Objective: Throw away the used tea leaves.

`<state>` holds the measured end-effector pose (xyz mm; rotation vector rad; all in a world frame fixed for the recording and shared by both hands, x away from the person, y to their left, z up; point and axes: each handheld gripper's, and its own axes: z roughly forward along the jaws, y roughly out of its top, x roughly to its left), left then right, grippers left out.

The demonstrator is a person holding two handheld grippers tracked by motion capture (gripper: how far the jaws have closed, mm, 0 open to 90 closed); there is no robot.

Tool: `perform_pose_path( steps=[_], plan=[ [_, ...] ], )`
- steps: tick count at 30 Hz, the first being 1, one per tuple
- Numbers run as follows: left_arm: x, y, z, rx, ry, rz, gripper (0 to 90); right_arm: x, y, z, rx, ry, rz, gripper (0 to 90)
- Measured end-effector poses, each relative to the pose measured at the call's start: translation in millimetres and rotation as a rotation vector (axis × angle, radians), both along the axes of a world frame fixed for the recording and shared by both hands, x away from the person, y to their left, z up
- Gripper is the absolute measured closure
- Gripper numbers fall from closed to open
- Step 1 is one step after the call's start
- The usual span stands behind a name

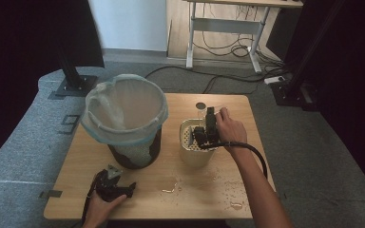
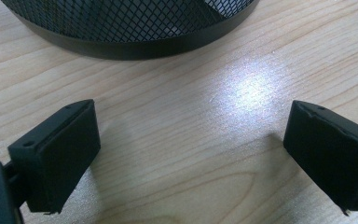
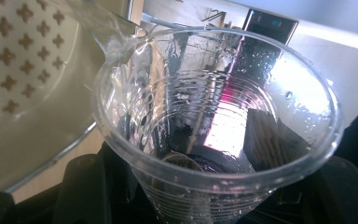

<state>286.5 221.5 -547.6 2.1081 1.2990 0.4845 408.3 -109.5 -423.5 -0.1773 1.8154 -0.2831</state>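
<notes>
Unmarked clear plastic cup, apparently unlabelled

Mesh bin w/ clear liner on table's left half; water drops on wood nr front edge; desk & cables behind.

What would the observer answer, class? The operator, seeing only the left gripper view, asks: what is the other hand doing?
Observer: The right tongs are shut on a clear plastic cup.
Operator: Where is that cup?
Observer: Tilted above a cream perforated tub, to the right of the mesh bin.
Operator: Is the bin bare inside?
Observer: No, a pale plastic liner is folded over its rim.
</notes>
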Motion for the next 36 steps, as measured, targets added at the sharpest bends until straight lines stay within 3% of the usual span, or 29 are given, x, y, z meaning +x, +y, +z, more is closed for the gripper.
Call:
perform_pose_path(
  steps=[3,6,7,8,10,11,14,15,16,18,22,23,27,28,31,36],
  plan=[
    [0.0,0.0,0.1,0.000,0.000,0.000,3.2,0.3,1.3,-0.5,-0.038,-0.012,0.012,39.5],
    [0.0,0.0,0.0,0.000,0.000,0.000,3.2,0.4,4.7,-1.9,-0.116,-0.035,0.032,39.6],
    [0.0,0.0,0.0,0.000,0.000,0.000,3.2,0.4,4.7,-1.9,-0.116,-0.035,0.032,39.6],
    [0.0,0.0,0.0,0.000,0.000,0.000,3.2,1.2,7.0,-1.8,-0.190,-0.051,0.051,39.7],
    [0.0,0.0,0.1,0.001,0.000,-0.002,3.2,2.0,8.1,-2.3,-0.236,-0.069,0.055,39.7],
    [0.0,0.0,0.1,0.001,0.000,-0.002,3.1,2.0,8.1,-2.3,-0.236,-0.069,0.055,39.7],
    [0.0,0.0,0.2,0.001,0.002,-0.002,3.1,4.0,8.7,-2.4,-0.346,-0.102,0.060,40.0],
    [0.0,0.0,0.2,0.001,0.002,-0.002,3.0,4.0,8.7,-2.4,-0.346,-0.102,0.060,40.0],
    [0.0,0.0,0.0,0.001,0.001,-0.003,3.0,4.6,9.9,-1.9,-0.418,-0.112,0.068,40.4],
    [0.1,0.0,0.0,0.001,0.001,-0.004,2.9,4.1,11.9,-1.9,-0.491,-0.121,0.088,40.7],
    [0.2,-0.1,0.0,0.000,0.001,-0.004,2.9,-0.2,15.2,-8.8,-0.544,-0.123,0.116,41.2],
    [0.2,-0.2,0.0,0.002,0.000,-0.004,2.9,-2.6,16.8,-13.6,-0.590,-0.130,0.135,41.3],
    [0.2,-0.3,-0.1,0.000,-0.001,-0.004,2.9,-2.0,15.7,-15.8,-0.609,-0.141,0.137,41.2],
    [0.3,-0.3,-0.1,0.000,0.000,-0.004,2.8,-0.7,14.4,-16.9,-0.642,-0.144,0.132,41.1],
    [0.6,-0.3,0.0,0.003,0.002,-0.006,2.6,-1.1,13.2,-19.4,-0.677,-0.135,0.141,41.1],
    [0.6,-0.3,0.1,0.003,0.003,-0.008,2.5,-1.7,16.3,-12.9,-0.662,-0.155,0.138,41.2]
  ],
)
